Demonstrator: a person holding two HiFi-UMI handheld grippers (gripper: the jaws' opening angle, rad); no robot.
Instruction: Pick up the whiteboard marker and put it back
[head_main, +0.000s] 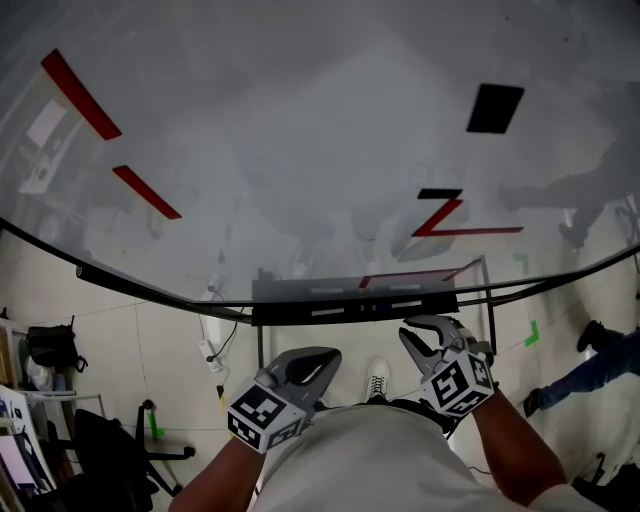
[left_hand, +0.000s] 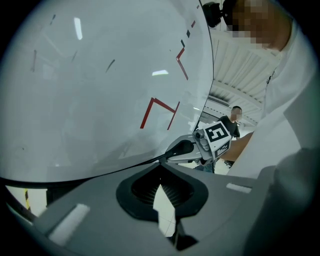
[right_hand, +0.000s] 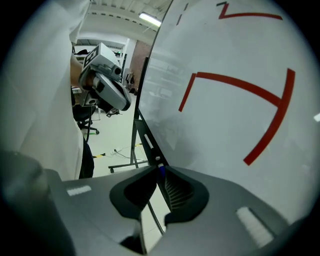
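Observation:
A whiteboard (head_main: 300, 150) with red strokes fills the head view. Along its lower edge runs a dark tray (head_main: 285, 314) holding white markers (head_main: 335, 312). In the right gripper view one white marker (right_hand: 148, 141) lies on the tray, and a blue marker tip (right_hand: 161, 170) shows just past my jaws. My left gripper (head_main: 322, 362) is held low by my chest below the tray, shut and empty. My right gripper (head_main: 418, 332) is just under the tray's right part, its jaw tips together with nothing between them. Each gripper sees the other: right gripper (left_hand: 181, 148), left gripper (right_hand: 120, 102).
Two black rectangles (head_main: 495, 107) stick to the board at upper right. The board's stand legs (head_main: 490, 300) reach down to a tiled floor. An office chair (head_main: 110, 450) and shelves stand at lower left. Another person (head_main: 590, 370) is at the far right.

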